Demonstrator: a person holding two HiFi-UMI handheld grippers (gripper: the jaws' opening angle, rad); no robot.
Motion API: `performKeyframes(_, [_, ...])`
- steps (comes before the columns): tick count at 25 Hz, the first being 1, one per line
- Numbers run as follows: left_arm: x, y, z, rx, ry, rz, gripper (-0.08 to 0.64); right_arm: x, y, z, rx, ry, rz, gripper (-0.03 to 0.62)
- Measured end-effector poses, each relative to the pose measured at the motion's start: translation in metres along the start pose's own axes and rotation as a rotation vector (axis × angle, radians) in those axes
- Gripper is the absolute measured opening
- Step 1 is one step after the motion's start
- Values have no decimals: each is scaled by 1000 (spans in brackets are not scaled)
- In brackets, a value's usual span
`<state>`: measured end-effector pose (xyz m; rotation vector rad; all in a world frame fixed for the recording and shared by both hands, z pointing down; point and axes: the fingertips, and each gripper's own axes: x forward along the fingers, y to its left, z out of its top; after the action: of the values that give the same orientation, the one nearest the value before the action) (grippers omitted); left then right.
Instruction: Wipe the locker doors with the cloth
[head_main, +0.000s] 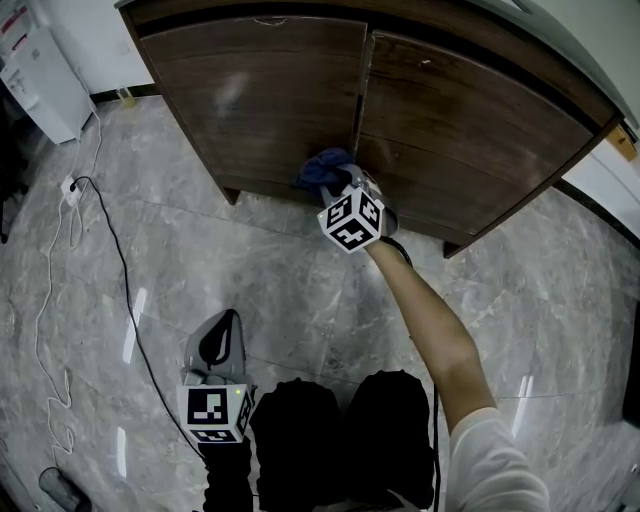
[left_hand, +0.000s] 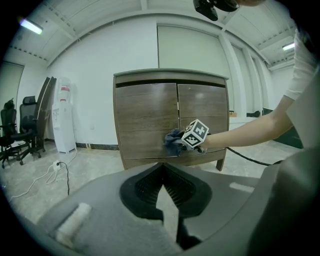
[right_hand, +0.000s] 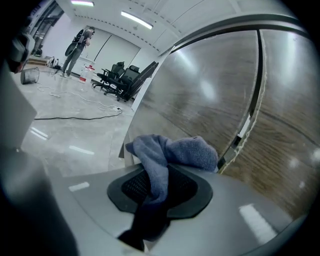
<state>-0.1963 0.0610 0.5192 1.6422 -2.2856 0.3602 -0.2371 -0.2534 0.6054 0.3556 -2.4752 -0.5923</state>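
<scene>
Cloth is pinched in your right hand-held gripper, against the locker doors at 12 o'clock, beside their seam.

In the head view the right gripper has its jaws hidden behind its own cube and the cloth. The locker top runs off the upper edge. In the right gripper view a far person is too small to make out.
</scene>
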Motion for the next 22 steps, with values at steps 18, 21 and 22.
performKeyframes(18, [-3,18,-9,-15,18,32,0,25,28,-26,-4,84,82,92])
performKeyframes(21, [-2,16,-8,-22,13,27,0,17,19,-10,-4,60,67,91])
performKeyframes(22, [-1,16,-8,-23,11,25,0,15,14,-3,-1,48,61,91])
